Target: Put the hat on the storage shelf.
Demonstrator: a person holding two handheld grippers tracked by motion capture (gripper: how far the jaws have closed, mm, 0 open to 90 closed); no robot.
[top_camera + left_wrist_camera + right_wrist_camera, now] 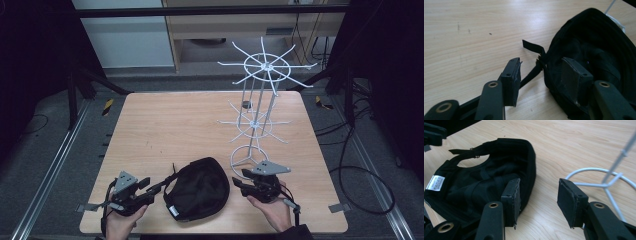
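Black cap (197,189) lies upside down at the near edge of the wooden table (165,125), between left gripper (150,187) and right gripper (239,179), both spread wide, gripping nothing. Right gripper view alone shows the white label (435,182) inside; left gripper view the strap (532,47). White wire rack (257,95) stands far right; dark room, cables on the floor.

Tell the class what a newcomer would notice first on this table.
Probably the white wire rack, standing tall on the table's far right with two tiers of spokes. Next, the black cap lying inside-up at the near edge, between the open left gripper and open right gripper.
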